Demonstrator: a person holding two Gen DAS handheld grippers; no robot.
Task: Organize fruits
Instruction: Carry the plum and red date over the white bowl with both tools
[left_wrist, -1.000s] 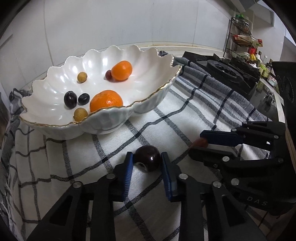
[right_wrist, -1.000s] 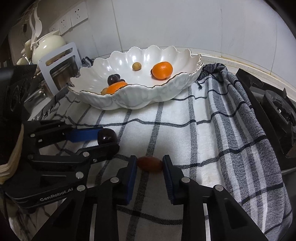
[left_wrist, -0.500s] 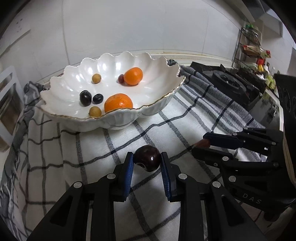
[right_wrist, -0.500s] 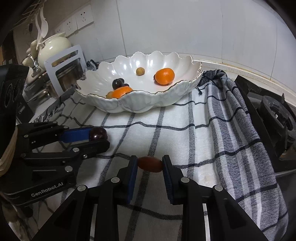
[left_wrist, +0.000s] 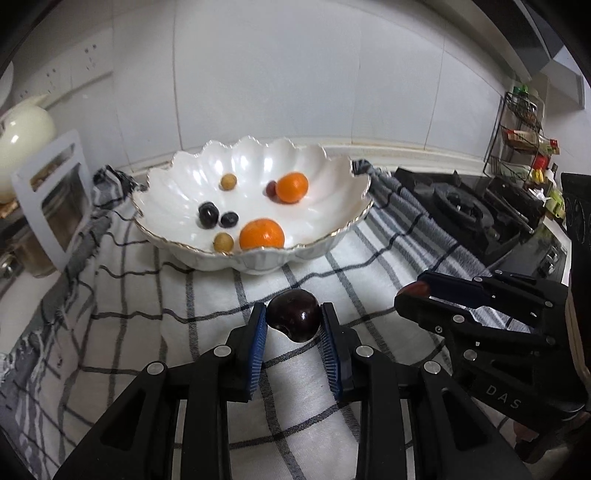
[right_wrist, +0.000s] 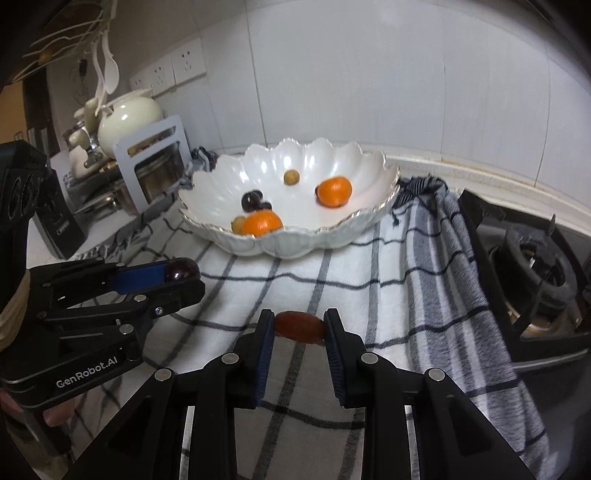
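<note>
My left gripper (left_wrist: 294, 322) is shut on a dark cherry (left_wrist: 293, 314) and holds it above the checked cloth (left_wrist: 147, 295). My right gripper (right_wrist: 300, 328) is shut on a reddish-brown oblong fruit (right_wrist: 300, 328), also above the cloth. Each gripper shows in the other's view: the left gripper (right_wrist: 184, 273) at left, the right gripper (left_wrist: 417, 290) at right. The white scalloped bowl (left_wrist: 332, 166) stands ahead and holds two oranges (left_wrist: 261, 234), dark cherries (left_wrist: 207, 214) and small tan fruits (left_wrist: 223, 242).
A gas stove (left_wrist: 465, 210) lies to the right, partly under the cloth's edge. A metal rack with a cream teapot (right_wrist: 129, 118) stands at left. A spice rack (left_wrist: 524, 140) is at far right. The tiled wall is behind the bowl.
Both grippers closed fully on their fruits and have lifted and pulled back from the bowl, which now looks farther and lower in both views.
</note>
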